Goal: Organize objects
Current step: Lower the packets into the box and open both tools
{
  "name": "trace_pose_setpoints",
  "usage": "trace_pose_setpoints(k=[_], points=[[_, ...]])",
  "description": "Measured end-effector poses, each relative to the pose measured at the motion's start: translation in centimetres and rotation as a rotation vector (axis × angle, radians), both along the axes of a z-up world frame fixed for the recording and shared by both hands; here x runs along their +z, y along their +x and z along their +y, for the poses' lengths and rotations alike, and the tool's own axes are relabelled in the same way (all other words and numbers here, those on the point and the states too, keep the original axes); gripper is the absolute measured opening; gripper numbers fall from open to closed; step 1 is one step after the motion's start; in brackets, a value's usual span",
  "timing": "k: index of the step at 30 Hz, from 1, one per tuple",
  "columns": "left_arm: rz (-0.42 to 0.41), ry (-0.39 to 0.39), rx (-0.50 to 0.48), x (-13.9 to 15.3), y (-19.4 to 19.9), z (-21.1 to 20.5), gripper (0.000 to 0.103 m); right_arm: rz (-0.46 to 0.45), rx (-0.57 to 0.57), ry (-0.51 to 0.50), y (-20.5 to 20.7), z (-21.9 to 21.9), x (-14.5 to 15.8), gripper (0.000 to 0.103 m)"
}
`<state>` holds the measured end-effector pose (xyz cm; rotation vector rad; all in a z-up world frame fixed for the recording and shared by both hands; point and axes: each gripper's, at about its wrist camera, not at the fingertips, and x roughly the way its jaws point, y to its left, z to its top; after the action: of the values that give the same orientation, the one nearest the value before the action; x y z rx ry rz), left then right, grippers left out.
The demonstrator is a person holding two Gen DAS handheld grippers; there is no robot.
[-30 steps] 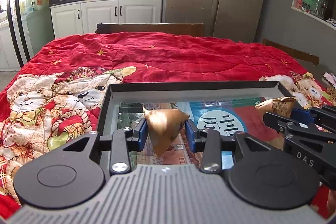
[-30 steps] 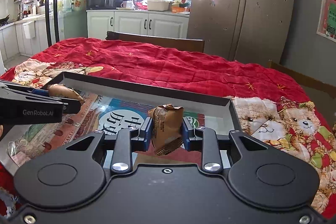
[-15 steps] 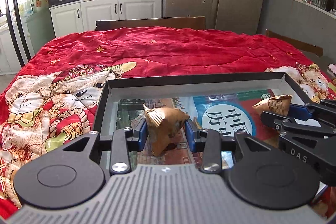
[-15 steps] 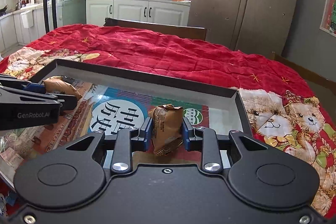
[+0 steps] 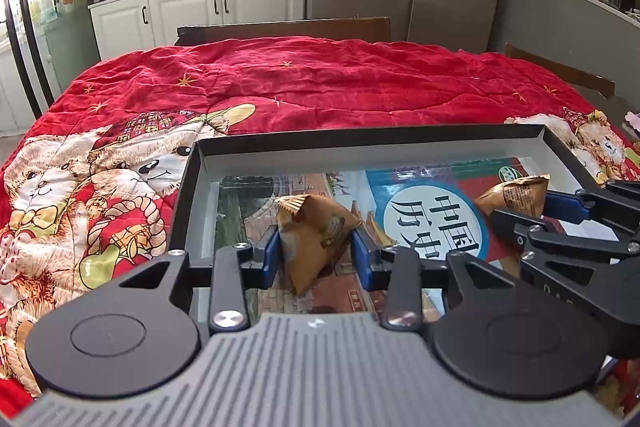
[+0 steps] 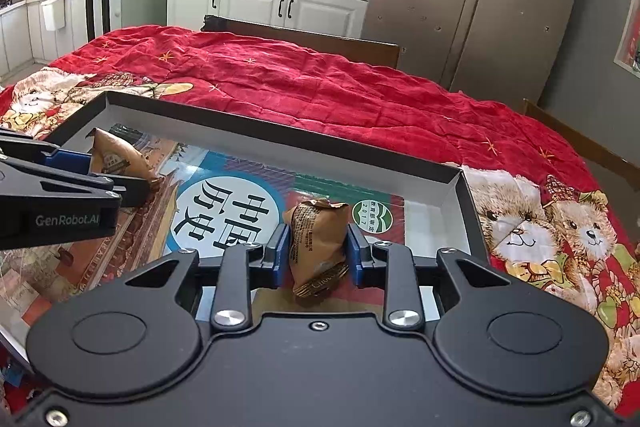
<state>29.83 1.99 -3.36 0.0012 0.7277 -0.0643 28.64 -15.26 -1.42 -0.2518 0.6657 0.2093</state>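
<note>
A shallow black-rimmed tray with a printed sheet on its floor lies on the red quilt. My left gripper is over the tray's left part. Its jaws are opening, and a brown snack packet is still touched by both blue pads. The packet's lower tip rests on the sheet. My right gripper is over the tray's right part, shut on a second brown packet held upright just above the sheet.
A red quilt with teddy bears covers the surface around the tray. Wooden chair backs stand beyond its far edge. White kitchen cabinets and a steel fridge are behind.
The left jaws have spread a little, and the packet between them has sagged wider and tipped onto the sheet. The right gripper and its packet have hardly moved.
</note>
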Motion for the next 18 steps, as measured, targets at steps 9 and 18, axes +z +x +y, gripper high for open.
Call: trace_pose_setpoints(k=[9, 18], points=[[0.005, 0.007, -0.001, 0.03, 0.00, -0.10, 0.058, 0.016, 0.001, -0.020, 0.16, 0.24, -0.11, 0.031], [-0.002, 0.006, 0.006, 0.12, -0.10, -0.07, 0.067, 0.018, -0.002, -0.015, 0.16, 0.09, 0.02, 0.044]])
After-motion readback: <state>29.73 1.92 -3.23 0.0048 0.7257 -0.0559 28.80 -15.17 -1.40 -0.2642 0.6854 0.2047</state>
